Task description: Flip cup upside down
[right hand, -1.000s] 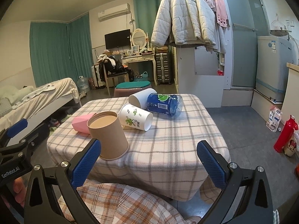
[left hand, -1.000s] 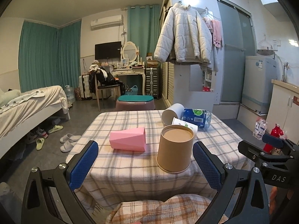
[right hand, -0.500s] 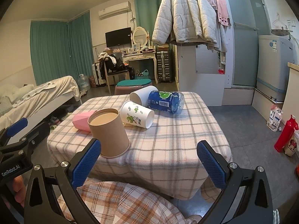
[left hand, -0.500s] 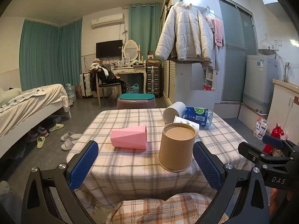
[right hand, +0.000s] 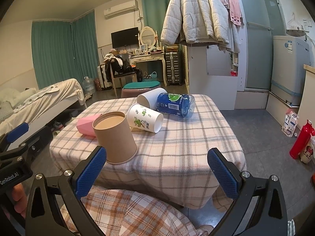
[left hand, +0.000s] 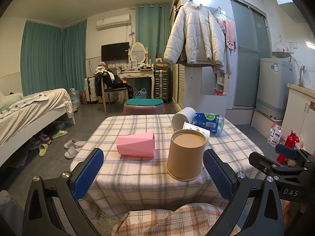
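status: the brown paper cup (left hand: 186, 157) stands on the table (left hand: 135, 179) near the front edge, wide rim down on the checked cloth and narrow closed base up. judged from this pose, the flip is done for this cup and both tools are clear of it. i cannot confirm whether further cups are in scope.

remaining, if so: the pink cup (left hand: 136, 144) lies on its side to the left of the brown one. the printed white cup (right hand: 145, 118) and the plain white cup (right hand: 150, 98) lie on their sides behind it, and the blue bottle (right hand: 175, 104) lies beside them.

left gripper (left hand: 152, 174): fingers apart, nothing between them. the brown cup sits ahead, close to the right-hand pad but not touching as far as i can tell.

right gripper (right hand: 157, 171): fingers apart, nothing held. the brown cup stands just beyond its left-hand pad.

materials: the brown cup is matte kraft paper, a tapered cylinder with a recessed base and a rolled rim. the pink cup is faceted, hard-looking, probably plastic. the printed cup is smooth paper with green motifs. the bottle is clear, ribbed plastic with a glossy blue label. the cloth is soft woven plaid that drapes over the table edges. the finger pads are blue with a knurled, grippy texture.
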Action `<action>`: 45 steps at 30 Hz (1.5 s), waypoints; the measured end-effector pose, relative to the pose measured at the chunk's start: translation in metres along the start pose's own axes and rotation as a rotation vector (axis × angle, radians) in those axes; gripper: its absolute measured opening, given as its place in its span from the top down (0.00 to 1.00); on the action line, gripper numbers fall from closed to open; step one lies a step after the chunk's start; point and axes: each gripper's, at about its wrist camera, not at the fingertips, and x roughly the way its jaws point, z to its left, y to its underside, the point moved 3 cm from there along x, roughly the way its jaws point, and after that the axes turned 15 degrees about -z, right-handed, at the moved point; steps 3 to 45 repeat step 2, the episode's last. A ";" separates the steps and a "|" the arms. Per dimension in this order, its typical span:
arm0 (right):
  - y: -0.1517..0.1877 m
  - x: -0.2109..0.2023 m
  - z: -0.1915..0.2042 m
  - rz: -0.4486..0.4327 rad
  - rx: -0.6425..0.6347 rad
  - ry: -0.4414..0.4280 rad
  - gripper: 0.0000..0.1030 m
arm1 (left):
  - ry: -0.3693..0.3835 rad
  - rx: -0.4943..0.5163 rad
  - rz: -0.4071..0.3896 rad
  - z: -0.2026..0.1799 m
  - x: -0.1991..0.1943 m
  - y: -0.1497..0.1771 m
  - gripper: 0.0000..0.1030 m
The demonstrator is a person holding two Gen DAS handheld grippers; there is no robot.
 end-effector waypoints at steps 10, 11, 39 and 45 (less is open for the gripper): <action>0.000 0.000 0.000 0.000 -0.001 0.002 0.00 | 0.001 -0.001 -0.001 0.000 0.000 0.001 0.00; 0.000 0.000 0.000 0.000 -0.001 0.002 0.00 | 0.001 -0.001 -0.001 0.000 0.000 0.001 0.00; 0.000 0.000 0.000 0.000 -0.001 0.002 0.00 | 0.001 -0.001 -0.001 0.000 0.000 0.001 0.00; 0.000 0.000 0.000 0.000 -0.001 0.002 0.00 | 0.001 -0.001 -0.001 0.000 0.000 0.001 0.00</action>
